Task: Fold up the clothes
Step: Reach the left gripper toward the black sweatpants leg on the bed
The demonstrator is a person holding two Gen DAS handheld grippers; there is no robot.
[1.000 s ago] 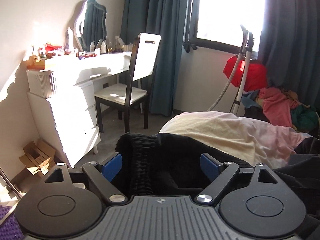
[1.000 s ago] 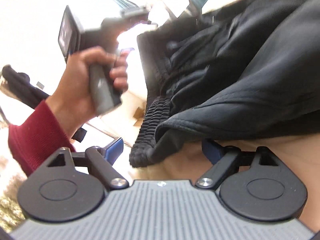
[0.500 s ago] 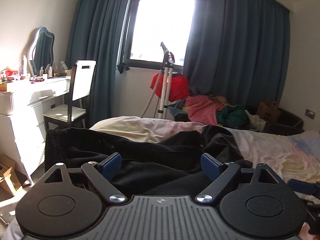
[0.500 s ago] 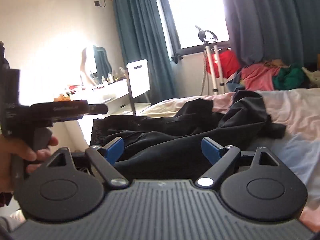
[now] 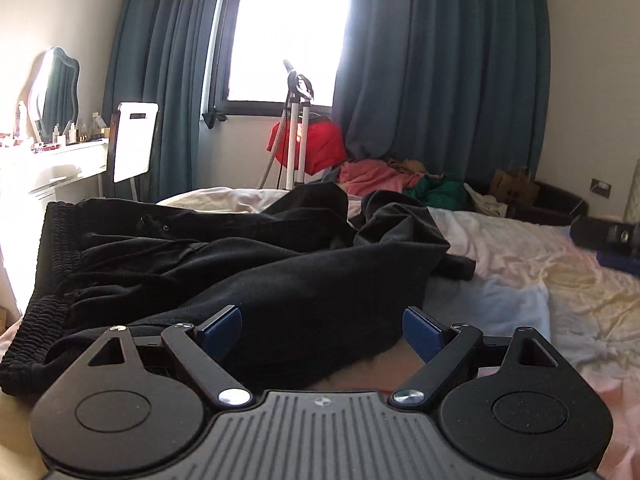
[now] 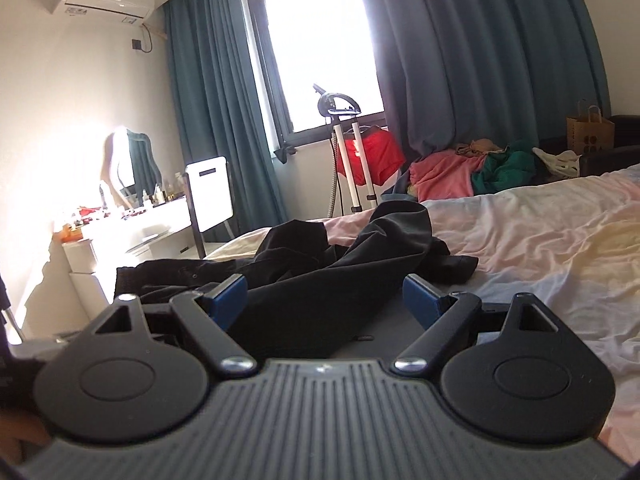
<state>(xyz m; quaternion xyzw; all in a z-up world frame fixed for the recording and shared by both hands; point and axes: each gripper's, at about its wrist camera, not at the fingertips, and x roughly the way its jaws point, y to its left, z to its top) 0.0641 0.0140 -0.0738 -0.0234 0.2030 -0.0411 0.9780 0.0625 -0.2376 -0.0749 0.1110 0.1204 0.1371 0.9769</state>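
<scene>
Left wrist view shows the black pants [image 5: 240, 264] lying crumpled on the bed [image 5: 540, 280], across the middle, so they can be folded there. Left claw [image 5: 322, 330] and right claw [image 6: 324, 296] both gape wide, holding nothing, maybe ready to grab

The left tongs [image 5: 322, 330] stand wide apart with nothing gripped, their blue pads just above the near hem of the crumpled black trousers [image 5: 248, 268]. The trousers lie on the bed [image 5: 540, 280], with the ribbed waistband [image 5: 52, 240] at its left edge. A black device [image 5: 608, 240] rests at the bed's right edge. Beyond the far edge lies a clothes pile [image 5: 384, 176].
</scene>
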